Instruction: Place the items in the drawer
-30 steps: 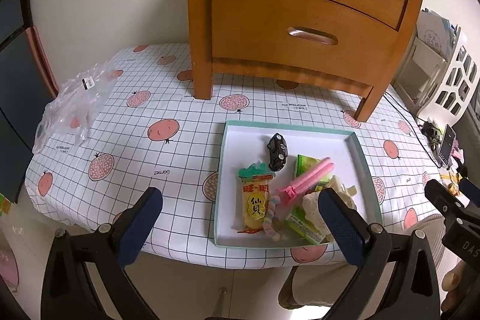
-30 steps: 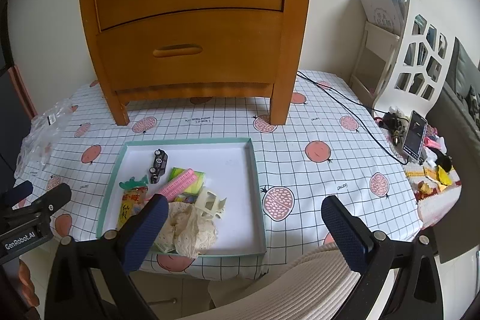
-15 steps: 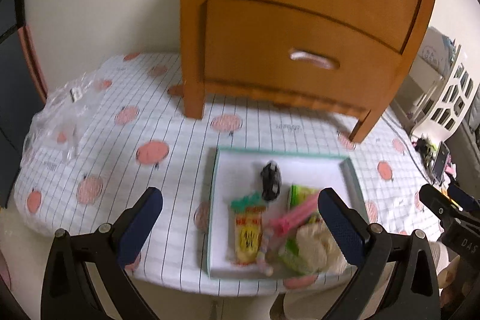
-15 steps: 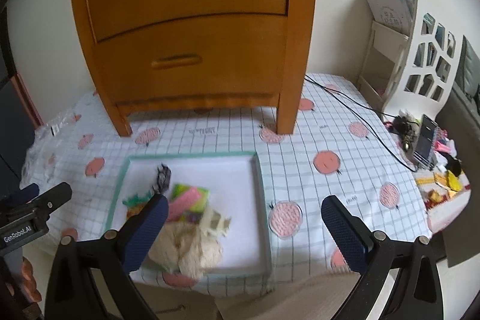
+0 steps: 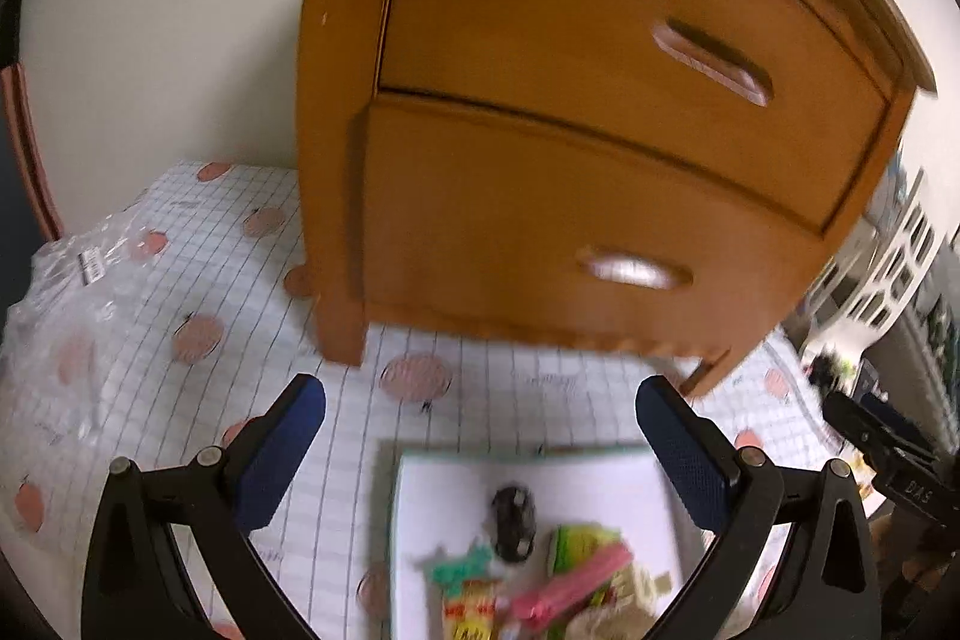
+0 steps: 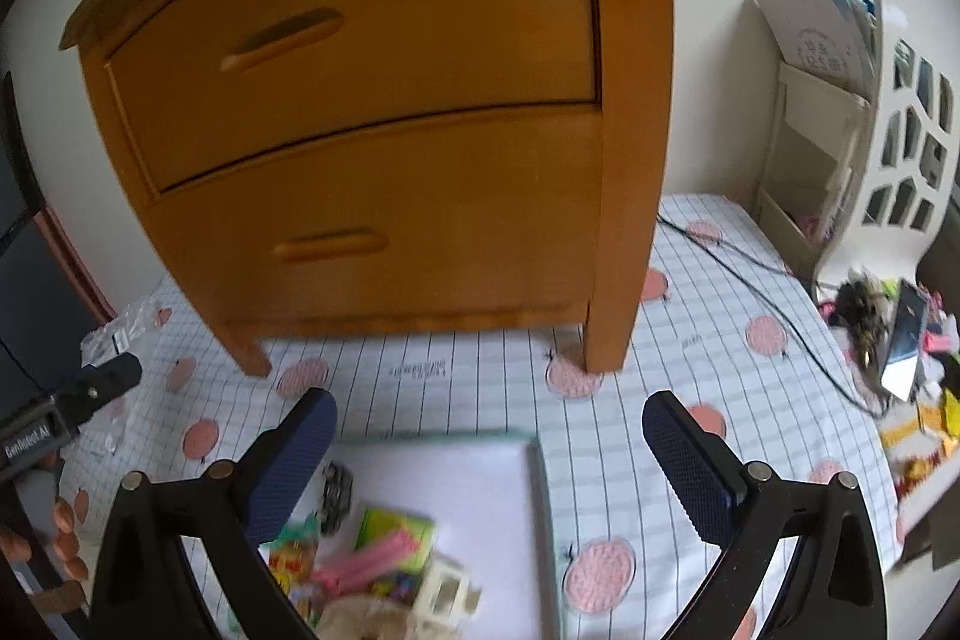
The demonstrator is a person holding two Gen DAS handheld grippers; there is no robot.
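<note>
A wooden nightstand point(image 5: 600, 130) point(image 6: 384, 112) with two closed drawers stands on the table, close in front of both grippers. The lower drawer's handle point(image 5: 633, 273) point(image 6: 330, 244) sits above the tray. A white tray with a teal rim point(image 5: 540, 460) point(image 6: 543, 490) holds a black toy car point(image 5: 513, 514) point(image 6: 336, 496), a pink clip point(image 5: 570, 589) point(image 6: 366, 559), a green packet point(image 6: 396, 526) and snack bags. My left gripper point(image 5: 480, 451) and my right gripper point(image 6: 489, 460) both stand open and empty above the tray's far edge.
A clear plastic bag point(image 5: 72, 280) lies at the table's left. A black cable point(image 6: 768, 298) runs across the right side toward a phone and clutter point(image 6: 900, 340). A white shelf with papers point(image 6: 840, 100) stands at the right. The checked tablecloth point(image 6: 456, 370) covers the table.
Both grippers have moved forward and closer to the nightstand, which now fills most of each view. The tray has slid toward the bottom of the frames. Both stay open.
</note>
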